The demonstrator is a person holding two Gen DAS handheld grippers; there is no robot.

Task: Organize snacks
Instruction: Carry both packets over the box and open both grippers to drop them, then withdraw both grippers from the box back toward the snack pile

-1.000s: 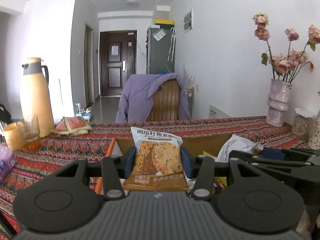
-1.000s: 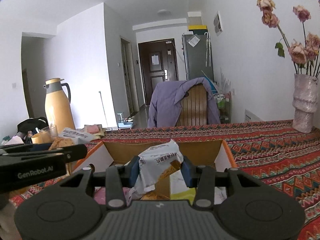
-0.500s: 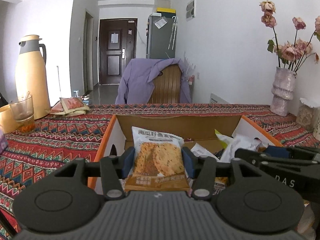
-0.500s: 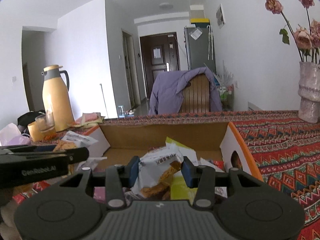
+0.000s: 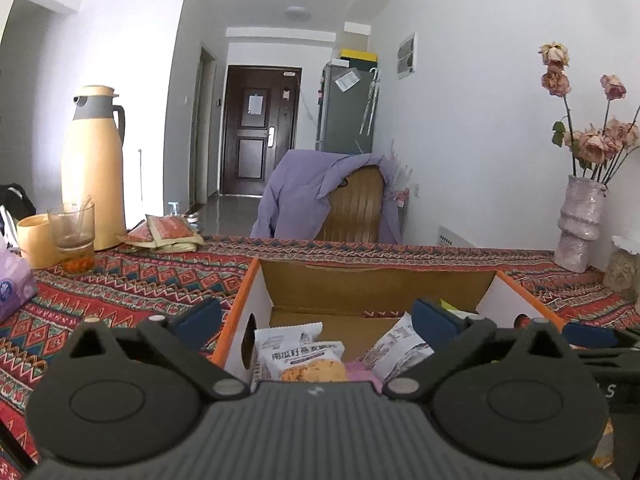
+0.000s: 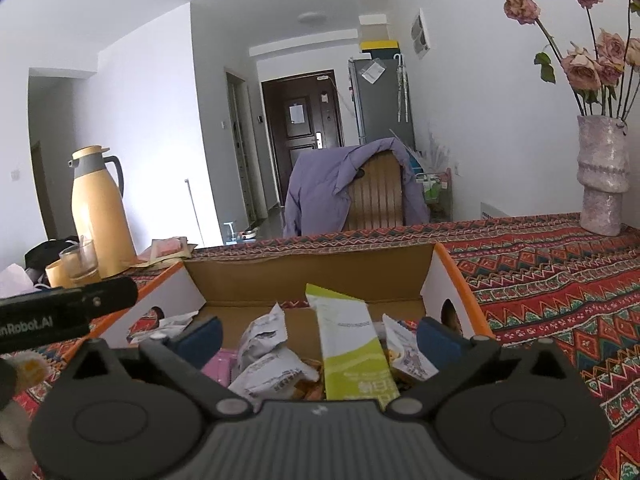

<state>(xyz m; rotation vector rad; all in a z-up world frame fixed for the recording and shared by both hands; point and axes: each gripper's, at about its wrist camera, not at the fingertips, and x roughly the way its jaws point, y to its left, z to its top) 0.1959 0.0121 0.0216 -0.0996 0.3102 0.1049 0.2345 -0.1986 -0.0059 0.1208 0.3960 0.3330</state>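
An open cardboard box with orange edges (image 5: 376, 284) (image 6: 308, 276) sits on the patterned tablecloth. My left gripper (image 5: 316, 316) is open and empty over its near left part. The oat cracker packet (image 5: 306, 360) lies in the box below it, beside a white packet (image 5: 400, 346). My right gripper (image 6: 320, 332) is open and empty over the box. Below it lie a crumpled white packet (image 6: 268, 364), a green-and-white packet (image 6: 352, 348) and several other snacks.
A yellow thermos (image 5: 94, 168), a glass (image 5: 74, 236) and a cup (image 5: 34, 240) stand at the left with flat sachets (image 5: 164, 232). A vase of dried roses (image 6: 602, 176) stands at the right. A chair with a purple jacket (image 5: 332, 196) is behind the table.
Both grippers have opened. The oat cracker packet dropped from the left one and the crumpled white packet from the right one, both now lying in the box.
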